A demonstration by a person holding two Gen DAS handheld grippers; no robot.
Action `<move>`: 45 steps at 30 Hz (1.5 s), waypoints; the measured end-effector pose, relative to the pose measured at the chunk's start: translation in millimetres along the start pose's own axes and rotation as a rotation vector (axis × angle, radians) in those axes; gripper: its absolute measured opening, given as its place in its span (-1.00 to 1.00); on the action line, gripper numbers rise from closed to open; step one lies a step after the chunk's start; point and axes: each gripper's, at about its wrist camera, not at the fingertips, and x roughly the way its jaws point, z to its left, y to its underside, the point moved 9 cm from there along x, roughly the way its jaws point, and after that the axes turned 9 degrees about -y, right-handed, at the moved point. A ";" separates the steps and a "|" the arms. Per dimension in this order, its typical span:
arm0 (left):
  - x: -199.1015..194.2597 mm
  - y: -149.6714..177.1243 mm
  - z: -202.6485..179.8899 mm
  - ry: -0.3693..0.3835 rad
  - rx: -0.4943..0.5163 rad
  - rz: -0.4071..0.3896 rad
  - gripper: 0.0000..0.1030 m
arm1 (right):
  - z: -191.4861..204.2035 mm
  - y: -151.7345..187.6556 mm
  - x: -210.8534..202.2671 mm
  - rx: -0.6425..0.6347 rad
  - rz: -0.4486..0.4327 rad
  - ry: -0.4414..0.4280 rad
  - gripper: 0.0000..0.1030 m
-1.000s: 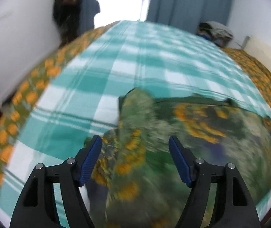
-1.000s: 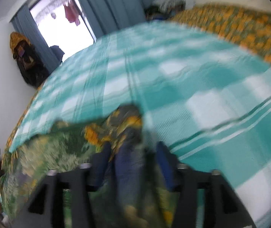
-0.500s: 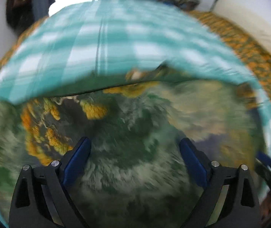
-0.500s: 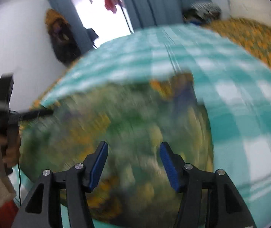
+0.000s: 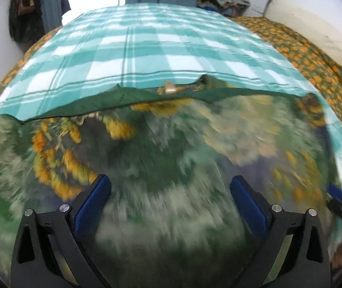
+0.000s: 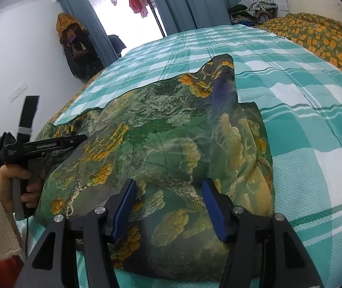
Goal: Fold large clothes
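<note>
A large green garment with orange and cream floral print (image 6: 161, 139) lies spread flat on the teal checked bed cover (image 6: 303, 110); it also fills the lower left wrist view (image 5: 171, 148). Its dark green hem and a pale label (image 5: 169, 88) lie at the far edge. My left gripper (image 5: 169, 206) is open and empty above the cloth; it shows from the side in the right wrist view (image 6: 48, 144), at the garment's left edge. My right gripper (image 6: 168, 206) is open and empty over the garment's near edge. One sleeve (image 6: 221, 76) points away.
An orange-flowered green quilt (image 6: 319, 36) lies on the right of the bed. A pile of clothes (image 6: 255, 7) sits at the far end by blue curtains. A dark bag (image 6: 75, 48) hangs on the left wall near the bright doorway.
The garment went from bunched and lifted to spread flat on the bed. My right gripper, earlier closed on the cloth, is open. Both grippers have pulled back over the near edge.
</note>
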 end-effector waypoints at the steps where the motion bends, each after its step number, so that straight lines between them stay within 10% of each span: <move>1: -10.9 6.2 -5.9 0.006 0.023 -0.007 0.95 | -1.4 1.9 -2.0 0.005 -0.004 -0.011 0.12; 8: -12.9 55.6 1.3 -0.020 0.088 -0.003 0.99 | -3.2 4.3 -11.1 -0.001 -0.008 -0.019 0.12; 45: -68.6 89.3 -6.8 -0.001 0.117 -0.014 0.98 | -12.7 -7.1 -56.0 0.051 -0.114 -0.017 0.13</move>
